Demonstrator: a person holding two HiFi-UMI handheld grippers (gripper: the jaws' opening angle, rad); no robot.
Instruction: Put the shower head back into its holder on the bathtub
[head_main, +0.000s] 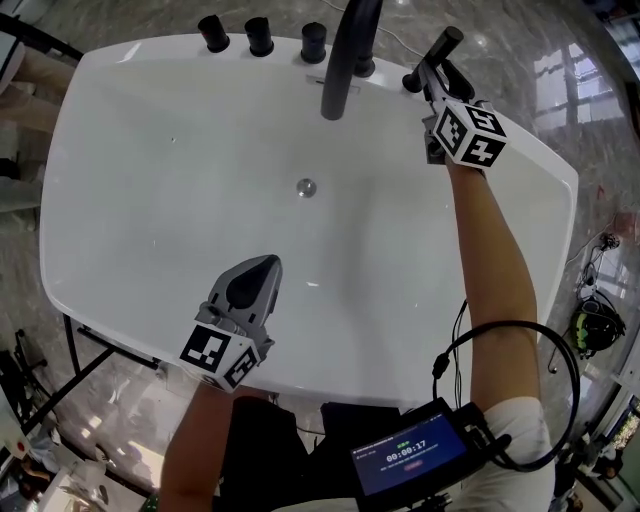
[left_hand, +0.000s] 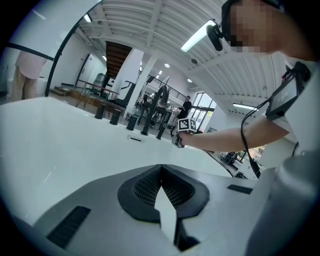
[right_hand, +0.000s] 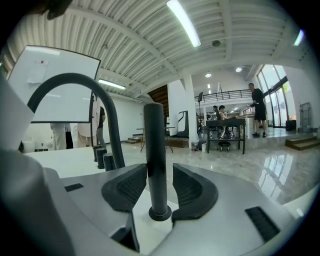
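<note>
The shower head (right_hand: 154, 150) stands upright in its holder (right_hand: 160, 214) on the back rim of the white bathtub (head_main: 140, 190), just right of the curved spout (head_main: 345, 50) and 3 knobs (head_main: 260, 35). The right gripper (right_hand: 160, 172) has its jaws parted around the black handle: the left pad sits just beside it and a clear gap shows at the other. The left gripper (left_hand: 161, 170) hovers over the near side of the basin, jaws closed tip to tip on nothing.

black spout (head_main: 345, 55) beside three knobs (head_main: 260, 36)
</note>
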